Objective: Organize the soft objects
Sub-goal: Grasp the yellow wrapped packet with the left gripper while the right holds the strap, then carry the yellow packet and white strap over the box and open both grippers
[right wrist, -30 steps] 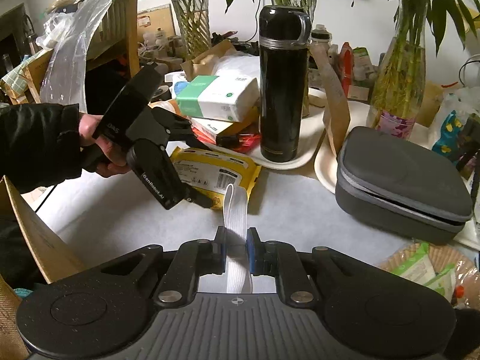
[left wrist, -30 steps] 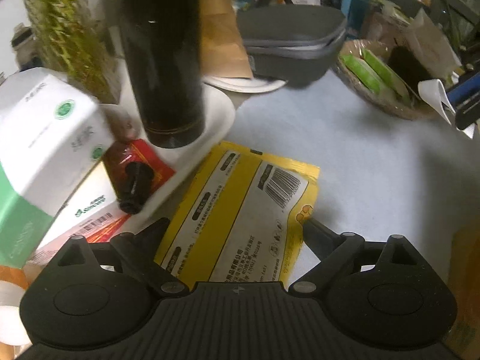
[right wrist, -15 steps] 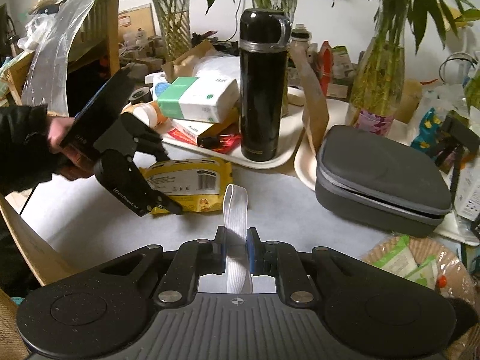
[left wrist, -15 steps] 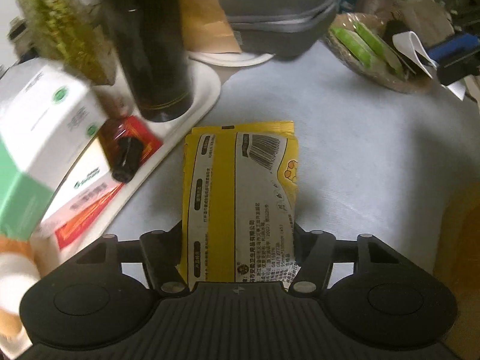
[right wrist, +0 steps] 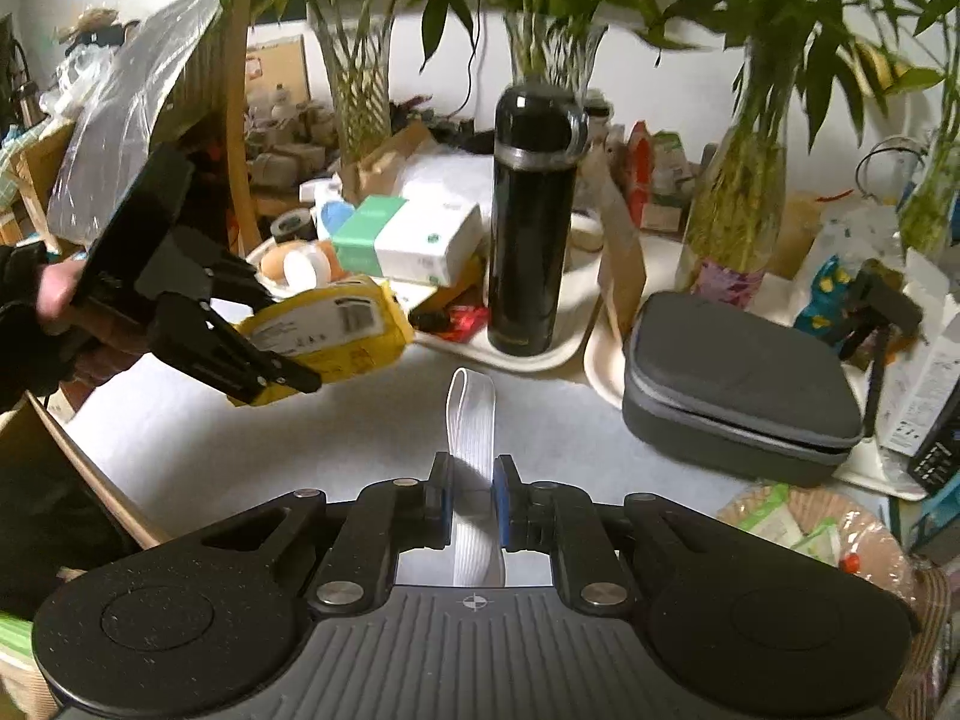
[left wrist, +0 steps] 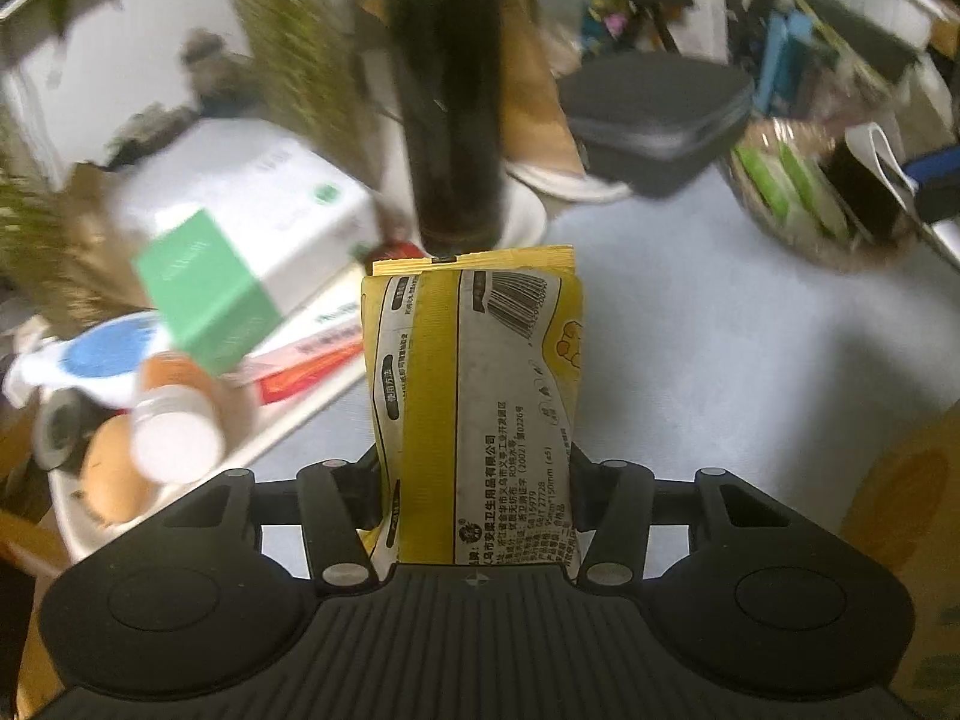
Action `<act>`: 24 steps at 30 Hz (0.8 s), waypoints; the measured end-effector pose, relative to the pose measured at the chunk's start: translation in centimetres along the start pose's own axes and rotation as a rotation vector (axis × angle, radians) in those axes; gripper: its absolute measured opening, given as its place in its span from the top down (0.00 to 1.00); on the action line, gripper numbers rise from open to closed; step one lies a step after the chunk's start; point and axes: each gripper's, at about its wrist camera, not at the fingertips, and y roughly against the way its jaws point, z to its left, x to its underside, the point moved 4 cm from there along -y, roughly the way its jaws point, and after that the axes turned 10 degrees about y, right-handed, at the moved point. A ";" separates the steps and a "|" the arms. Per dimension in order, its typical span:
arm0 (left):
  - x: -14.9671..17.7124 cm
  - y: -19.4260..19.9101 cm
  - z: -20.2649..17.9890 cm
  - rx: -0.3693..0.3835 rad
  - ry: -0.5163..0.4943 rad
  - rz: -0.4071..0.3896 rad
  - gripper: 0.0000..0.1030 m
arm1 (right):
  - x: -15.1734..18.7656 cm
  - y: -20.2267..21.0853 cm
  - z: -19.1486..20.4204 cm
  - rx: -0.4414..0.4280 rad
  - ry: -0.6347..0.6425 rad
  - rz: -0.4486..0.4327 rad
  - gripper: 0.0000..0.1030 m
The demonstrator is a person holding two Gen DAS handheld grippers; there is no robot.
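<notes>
A yellow soft pack (left wrist: 474, 390) with a barcode stands between the fingers of my left gripper (left wrist: 474, 480). Its jaws are closing and the pads squeeze the pack's sides. In the right wrist view the same pack (right wrist: 324, 324) hangs clear above the table in the left gripper (right wrist: 291, 342), which a hand in a dark sleeve holds. My right gripper (right wrist: 471, 480) is shut on a white elastic band (right wrist: 471, 414), whose loop sticks out forward over the table.
A black flask (right wrist: 531, 222) stands on a white tray (right wrist: 540, 357) beside a white-green tissue box (right wrist: 408, 237) and small bottles. A grey zip case (right wrist: 738, 384) lies to the right, a wicker basket (right wrist: 840, 540) near right. Glass vases with plants line the back.
The left gripper's fingers came together on the yellow pack and lifted it off the table. The right gripper rose a little with the white band still in it.
</notes>
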 end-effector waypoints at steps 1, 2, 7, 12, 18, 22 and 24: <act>-0.1 0.8 0.0 -0.013 0.007 -0.015 0.50 | -0.2 0.6 0.1 0.006 -0.004 -0.005 0.85; -0.2 1.7 0.0 -0.026 0.017 -0.032 0.50 | -0.4 1.2 0.2 0.010 -0.010 -0.010 0.85; -0.1 5.7 -0.5 -0.076 0.087 -0.087 0.50 | -1.0 4.0 1.3 0.023 -0.033 -0.023 0.85; 0.4 9.7 -1.9 -0.124 0.128 -0.126 0.50 | -1.5 6.5 3.0 0.016 -0.037 -0.028 0.85; 1.0 13.8 -3.9 -0.156 0.130 -0.173 0.50 | -1.7 9.1 4.8 0.025 -0.060 -0.035 0.84; 1.5 16.6 -5.0 -0.148 0.163 -0.202 0.50 | -1.8 10.9 5.6 0.026 -0.082 -0.049 0.84; 2.0 18.0 -5.4 -0.136 0.185 -0.214 0.50 | -1.7 11.8 6.2 0.024 -0.080 -0.058 0.85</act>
